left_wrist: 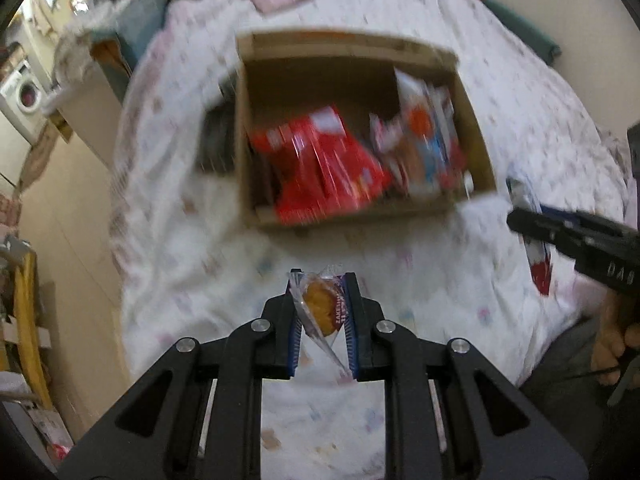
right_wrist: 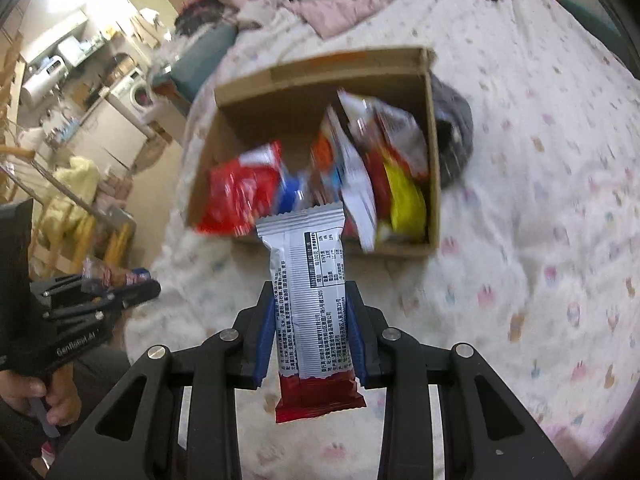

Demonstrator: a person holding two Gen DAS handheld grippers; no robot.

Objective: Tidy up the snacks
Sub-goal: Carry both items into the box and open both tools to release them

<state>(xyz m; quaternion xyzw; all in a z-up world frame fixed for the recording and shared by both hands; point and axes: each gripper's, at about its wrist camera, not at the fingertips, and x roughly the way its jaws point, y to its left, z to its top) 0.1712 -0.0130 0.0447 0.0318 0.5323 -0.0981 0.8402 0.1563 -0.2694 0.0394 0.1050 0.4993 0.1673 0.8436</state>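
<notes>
An open cardboard box (left_wrist: pixel 256 128) (right_wrist: pixel 320 72) sits on the bed, holding red (left_wrist: pixel 320 164) (right_wrist: pixel 240 196), white and yellow (right_wrist: pixel 404 200) snack packs. My left gripper (left_wrist: pixel 322 284) is shut on a small clear-wrapped cake (left_wrist: pixel 320 312), held above the bedcover short of the box. It also shows in the right wrist view (right_wrist: pixel 120 284). My right gripper (right_wrist: pixel 308 292) is shut on a white and red snack bar (right_wrist: pixel 312 300), upright, just before the box's near wall. It also shows in the left wrist view (left_wrist: pixel 520 220), to the right of the box.
The bed has a white patterned cover (right_wrist: pixel 540 240) with pink bedding (right_wrist: pixel 352 4) at its far end. A dark grey item (right_wrist: pixel 452 136) lies against the box. Left of the bed are the floor, a washing machine (left_wrist: pixel 22 96) and a wooden rack (right_wrist: pixel 60 216).
</notes>
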